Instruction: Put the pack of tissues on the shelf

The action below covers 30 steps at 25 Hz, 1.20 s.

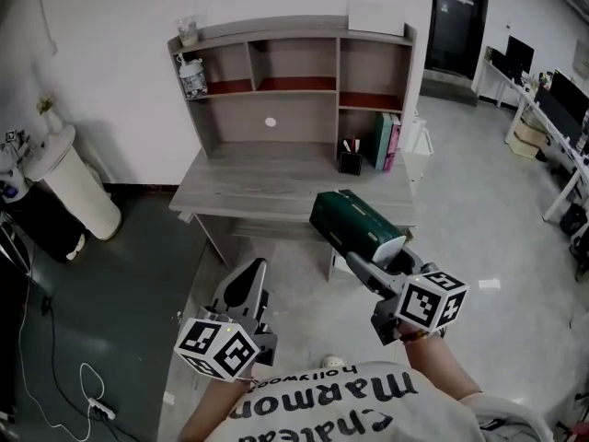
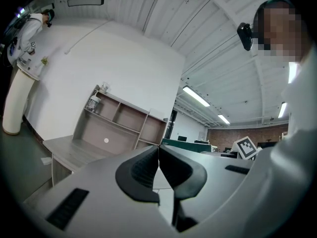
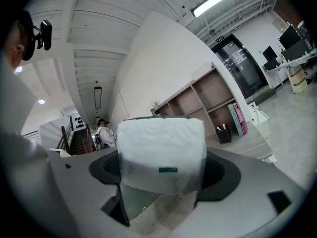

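Nearest to us, the left tongs (image 1: 251, 274) are pressed together with nothing between them, and they hang idle at the near left. The right tongs (image 1: 364, 252) stand wide and are clamped on the white end of the pack of tissues (image 1: 354, 221). The pack is a dark green block held level in the air, at the near right edge of the tabletop (image 1: 258, 187) and resting on nothing.

We judge this to be the carrying step: the pack is gripped but not yet placed. The next move calls for bringing it forward over the tabletop, raising it to a free bay of the shelf (image 1: 276, 28), and only then opening the jaws.

On the tabletop at the far right, a pen holder (image 1: 350, 162) and upright books (image 1: 386, 141) fill the lower right bay, so that one looks too crowded. The wide middle bay and the upper bays look empty. A bottle (image 1: 192, 76) hangs at the shelf's left end and a white box (image 1: 375, 17) lies on top. A white bin (image 1: 78, 187) stands well off to the left.
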Available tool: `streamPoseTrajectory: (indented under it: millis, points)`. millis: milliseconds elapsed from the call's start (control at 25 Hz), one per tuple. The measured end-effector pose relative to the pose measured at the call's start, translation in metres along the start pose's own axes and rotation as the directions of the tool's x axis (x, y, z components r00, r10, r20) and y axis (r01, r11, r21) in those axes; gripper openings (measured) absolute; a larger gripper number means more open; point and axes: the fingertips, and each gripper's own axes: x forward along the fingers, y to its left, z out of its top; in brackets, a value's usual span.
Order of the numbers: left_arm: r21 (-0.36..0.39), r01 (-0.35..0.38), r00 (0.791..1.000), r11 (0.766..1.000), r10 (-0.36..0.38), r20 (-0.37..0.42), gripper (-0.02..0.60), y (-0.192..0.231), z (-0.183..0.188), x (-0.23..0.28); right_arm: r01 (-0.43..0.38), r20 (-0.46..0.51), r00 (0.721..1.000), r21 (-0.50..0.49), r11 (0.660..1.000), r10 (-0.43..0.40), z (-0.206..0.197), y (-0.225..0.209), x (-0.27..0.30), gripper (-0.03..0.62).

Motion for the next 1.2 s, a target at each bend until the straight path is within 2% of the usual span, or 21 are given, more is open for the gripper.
streamPoseTrajectory:
  millis: [280, 640, 920, 1200]
  points:
    - [0.016, -0.012, 1.0, 1.0, 0.012, 0.022, 0.018, 0.006, 0.011, 0.054, -0.024, 0.007, 1.0, -0.013, 1.0, 0.024, 0.034, -0.035, 0.029, 0.422]
    - [-0.009, -0.002, 0.999, 1.0, 0.003, 0.035, 0.018, 0.005, 0.002, 0.108, -0.04, 0.006, 0.999, -0.013, 0.999, 0.04, 0.057, -0.084, 0.051, 0.422]
    - [-0.018, -0.026, 0.999, 1.0, 0.026, 0.027, 0.018, 0.005, -0.006, 0.126, -0.067, -0.009, 0.998, 0.013, 0.998, 0.067, 0.061, -0.104, 0.06, 0.422]
    - [-0.011, -0.05, 0.999, 0.999, 0.05, 0.005, 0.018, 0.011, -0.009, 0.138, -0.05, -0.026, 0.998, 0.044, 0.998, 0.052, 0.057, -0.121, 0.064, 0.422]
